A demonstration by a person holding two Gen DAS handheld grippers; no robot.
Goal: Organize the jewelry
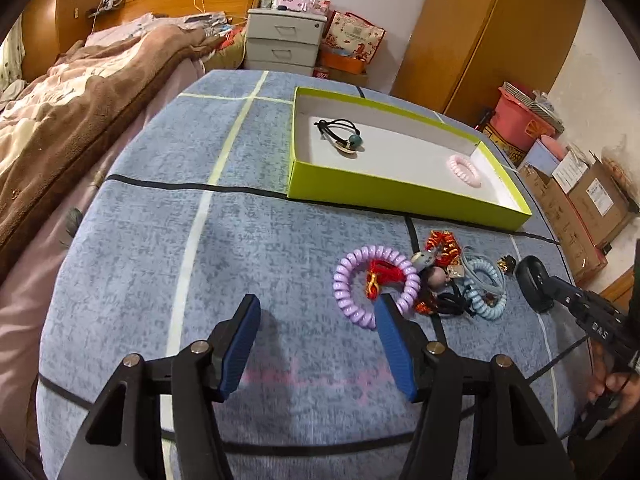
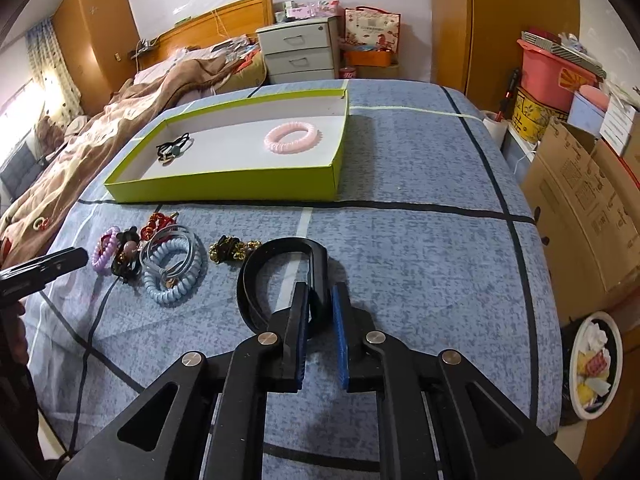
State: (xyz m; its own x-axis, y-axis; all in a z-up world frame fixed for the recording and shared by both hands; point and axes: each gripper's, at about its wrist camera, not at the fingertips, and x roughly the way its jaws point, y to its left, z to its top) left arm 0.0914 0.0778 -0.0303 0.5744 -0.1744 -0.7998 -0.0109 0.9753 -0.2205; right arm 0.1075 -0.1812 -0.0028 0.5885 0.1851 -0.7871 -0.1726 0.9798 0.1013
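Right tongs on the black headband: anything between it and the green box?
Nothing visible. The right tongs grip the black headband; only bare blue cloth lies up to the green box wall. The hair-tie pile sits left of that path.

Readable text: only one short mark

The letters "DAS" stand in pale print on the black body of the right tongs [image 1: 532,280], seen from the left wrist view. The printed gift bag [image 2: 372,26] by the drawers and the labels on the cardboard boxes [image 1: 600,196] carry writing too small and blurred to read.
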